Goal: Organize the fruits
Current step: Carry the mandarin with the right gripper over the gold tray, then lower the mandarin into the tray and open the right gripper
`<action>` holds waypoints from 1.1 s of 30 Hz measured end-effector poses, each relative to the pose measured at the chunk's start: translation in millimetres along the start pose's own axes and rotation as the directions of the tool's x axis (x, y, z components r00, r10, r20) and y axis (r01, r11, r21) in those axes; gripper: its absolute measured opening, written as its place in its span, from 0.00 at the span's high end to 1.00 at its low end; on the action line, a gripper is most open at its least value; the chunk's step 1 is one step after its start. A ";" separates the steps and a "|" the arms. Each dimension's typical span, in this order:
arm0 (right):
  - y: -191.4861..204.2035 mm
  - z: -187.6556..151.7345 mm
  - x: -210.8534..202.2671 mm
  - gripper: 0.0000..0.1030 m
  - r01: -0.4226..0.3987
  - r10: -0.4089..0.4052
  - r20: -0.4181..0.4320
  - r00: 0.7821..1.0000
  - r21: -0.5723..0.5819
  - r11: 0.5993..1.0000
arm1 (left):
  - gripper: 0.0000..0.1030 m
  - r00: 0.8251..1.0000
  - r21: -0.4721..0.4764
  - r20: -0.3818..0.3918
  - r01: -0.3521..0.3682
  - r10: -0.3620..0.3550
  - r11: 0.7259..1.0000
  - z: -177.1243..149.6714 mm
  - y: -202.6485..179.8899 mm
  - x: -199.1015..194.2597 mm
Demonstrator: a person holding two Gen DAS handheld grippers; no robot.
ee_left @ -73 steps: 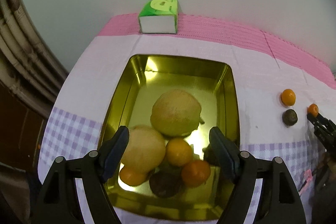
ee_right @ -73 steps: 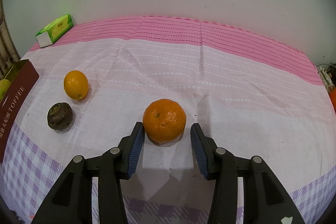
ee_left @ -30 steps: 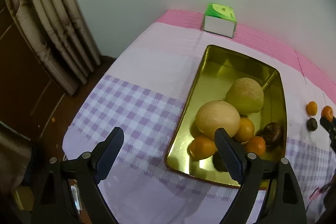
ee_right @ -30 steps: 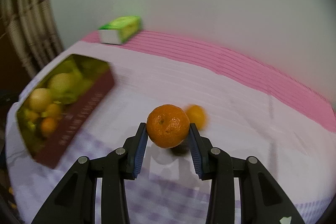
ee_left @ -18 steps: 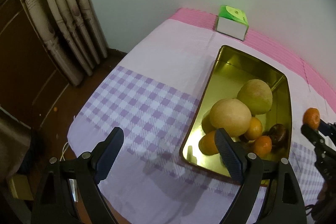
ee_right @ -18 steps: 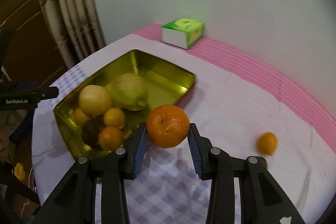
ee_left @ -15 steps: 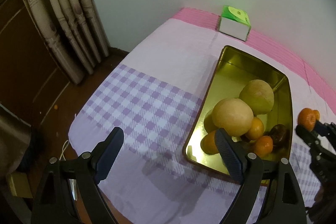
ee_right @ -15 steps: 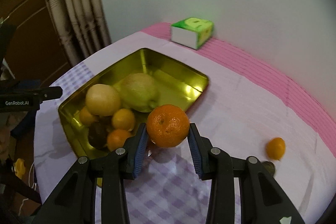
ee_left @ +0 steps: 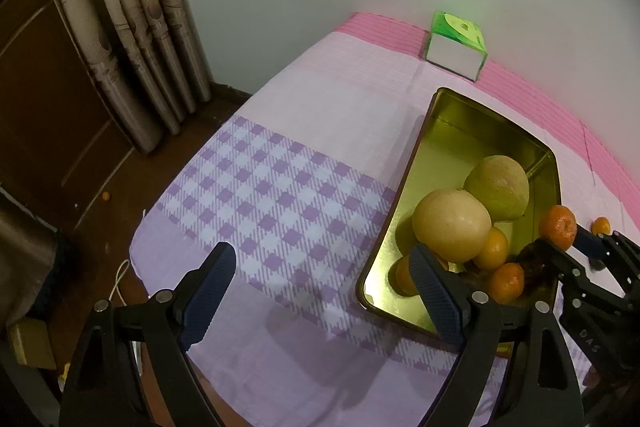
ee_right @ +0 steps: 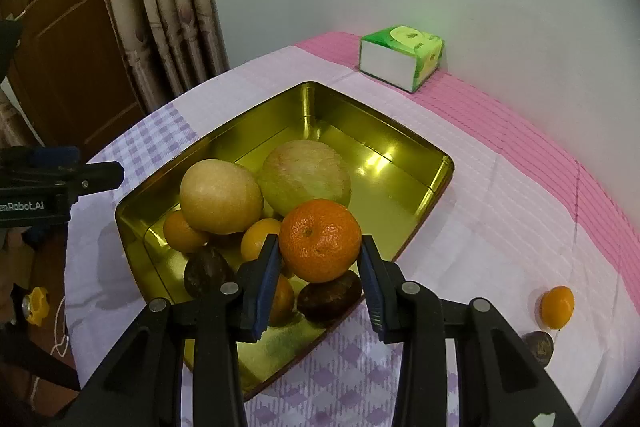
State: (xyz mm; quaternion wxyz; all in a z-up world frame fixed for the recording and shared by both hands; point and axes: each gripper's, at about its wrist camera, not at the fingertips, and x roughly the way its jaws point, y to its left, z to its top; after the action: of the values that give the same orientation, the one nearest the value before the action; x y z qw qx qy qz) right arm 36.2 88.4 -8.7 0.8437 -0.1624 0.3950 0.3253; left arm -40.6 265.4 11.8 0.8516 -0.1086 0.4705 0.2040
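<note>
The right gripper [ee_right: 320, 269] pinches a mandarin [ee_right: 320, 239] between its blue pads and holds it above the near end of the gold tin [ee_right: 436, 183]. Under and ahead of it the tin is crowded: a pear [ee_right: 221, 195] and an apple [ee_right: 305, 177] ahead, small oranges [ee_right: 182, 231] and two dark fruits [ee_right: 329, 294] directly below, so only the far half of the tin floor lies bare. To its right, on the cloth [ee_right: 500, 235], sit a small orange [ee_right: 557, 302] and a dark fruit [ee_right: 538, 346], touching or nearly so. A tissue box [ee_right: 400, 58] stands beyond the tin by the wall. The left gripper [ee_left: 320, 291] is spread wide with nothing in it, over the checked cloth left of the tin, one finger overlapping the tin's near corner in its view. A second ago the mandarin was over bare cloth with the tin off to the left; it has since come over the tin's rim. The cloth's left edge drops to the floor beside a curtain [ee_left: 132, 39].
</note>
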 end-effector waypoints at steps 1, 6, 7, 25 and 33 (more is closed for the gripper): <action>0.8 0.0 1.7 0.65 0.003 -0.003 -0.003 1.000 -0.005 1.000 | 0.14 1.000 -0.001 -0.001 -0.001 0.001 1.000 0.0 0.1 0.5; 4.5 -0.3 11.9 0.65 0.013 -0.013 -0.018 1.000 -0.015 1.000 | 0.14 1.000 -0.008 -0.002 -0.001 0.001 1.000 -0.5 1.9 1.0; 5.2 -0.4 13.2 0.65 0.015 -0.016 -0.020 1.000 -0.017 1.000 | 0.14 1.000 -0.009 -0.003 -0.001 0.001 1.000 -0.7 2.1 1.4; 9.0 -6.6 24.0 0.64 0.012 -0.013 -0.038 0.999 -0.012 1.000 | 0.14 1.000 0.013 -0.013 0.002 -0.002 1.000 -2.3 -3.5 6.0; 8.8 -4.9 12.6 0.61 0.001 -0.001 -0.009 1.000 0.000 1.000 | 0.14 1.000 0.019 -0.012 -0.002 0.002 1.000 -3.1 -6.4 5.5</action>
State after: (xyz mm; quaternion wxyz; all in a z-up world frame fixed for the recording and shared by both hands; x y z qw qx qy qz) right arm 33.5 97.6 -21.7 0.8419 -0.1641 0.3987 0.3244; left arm -37.5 259.8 5.5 0.8496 -0.1011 0.4775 0.1998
